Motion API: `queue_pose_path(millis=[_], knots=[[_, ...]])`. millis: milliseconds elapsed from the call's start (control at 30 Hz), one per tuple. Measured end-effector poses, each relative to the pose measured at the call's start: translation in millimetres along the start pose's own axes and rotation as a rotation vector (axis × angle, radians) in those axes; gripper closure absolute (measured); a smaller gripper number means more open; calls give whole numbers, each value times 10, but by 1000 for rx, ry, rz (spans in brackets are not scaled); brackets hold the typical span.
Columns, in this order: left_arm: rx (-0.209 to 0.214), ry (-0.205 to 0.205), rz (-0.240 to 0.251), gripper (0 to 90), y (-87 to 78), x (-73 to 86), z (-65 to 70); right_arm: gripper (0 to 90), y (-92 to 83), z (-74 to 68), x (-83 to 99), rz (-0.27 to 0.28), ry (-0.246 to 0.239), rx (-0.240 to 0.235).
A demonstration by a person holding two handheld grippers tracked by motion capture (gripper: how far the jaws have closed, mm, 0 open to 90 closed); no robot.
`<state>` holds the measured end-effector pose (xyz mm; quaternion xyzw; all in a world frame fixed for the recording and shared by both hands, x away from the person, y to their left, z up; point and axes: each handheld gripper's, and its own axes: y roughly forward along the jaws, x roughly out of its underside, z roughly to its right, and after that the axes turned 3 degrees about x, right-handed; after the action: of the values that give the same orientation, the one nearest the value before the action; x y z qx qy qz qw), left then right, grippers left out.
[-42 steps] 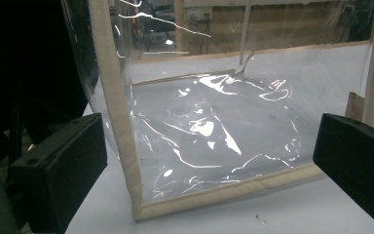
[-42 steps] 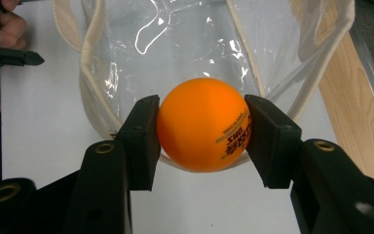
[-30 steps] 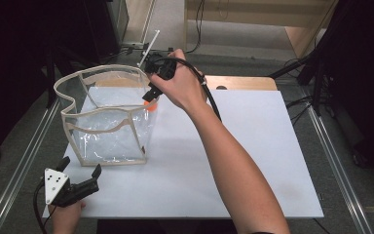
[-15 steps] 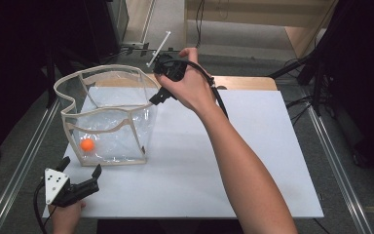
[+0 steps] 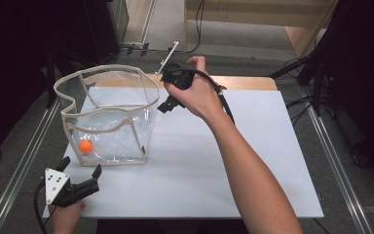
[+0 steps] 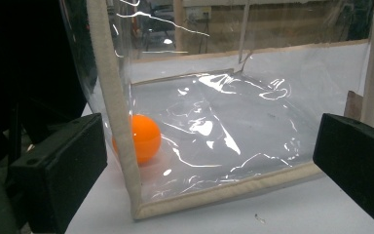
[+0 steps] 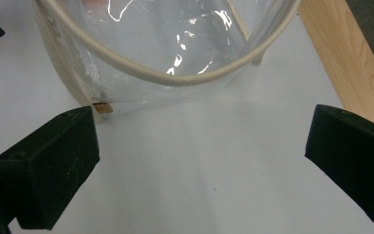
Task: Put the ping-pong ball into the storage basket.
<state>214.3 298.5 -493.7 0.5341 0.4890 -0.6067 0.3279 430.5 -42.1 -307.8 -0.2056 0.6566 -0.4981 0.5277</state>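
Surface: white board point(image 5: 253, 161) lying on a table with a wooden edge point(image 5: 246, 83) at its far side; dark room around it, grey floor and metal rails to either side.
Bag: clear plastic bag point(image 5: 108, 119) with cream fabric trim, standing upright and open-topped on the left part of the board; its rim curves in a wavy loop.
Ball: orange ball point(image 5: 85, 146) rests on the bottom of the bag, in its near left corner, close against the trimmed vertical edge. In the left gripper view the ball point(image 6: 143, 138) sits just behind that cream corner seam, seen through the plastic.
Right gripper: right gripper point(image 5: 168, 103) is held in the person's right hand point(image 5: 197, 92), above the board just beside the bag's right side and near its rim, pointing down and toward the bag. Its jaws have just been opening and now stand wide with nothing between them; the right gripper view looks down on bare white board, the bag's rim point(image 7: 175, 78) and the wooden edge point(image 7: 343, 58).
Left gripper: left gripper point(image 5: 80, 171) lies low at the near left corner of the board, in front of the bag and apart from it, aimed at the bag's near face. Its jaws are spread wide and grasp nothing; the bag's lower seam point(image 6: 224, 192) shows between them, farther off.
Cable: a black cable point(image 5: 224, 100) trails from the right gripper over the wrist.
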Motion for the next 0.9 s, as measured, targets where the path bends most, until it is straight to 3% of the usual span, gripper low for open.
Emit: queue_pose_path(millis=[600,900], knots=[[1,0,-1,0,0,0,2,0,106,-61,198,-20,-6,-19],[1,-1,-1,0,-2,1,2,0,135,-82,315,0,6,-28]])
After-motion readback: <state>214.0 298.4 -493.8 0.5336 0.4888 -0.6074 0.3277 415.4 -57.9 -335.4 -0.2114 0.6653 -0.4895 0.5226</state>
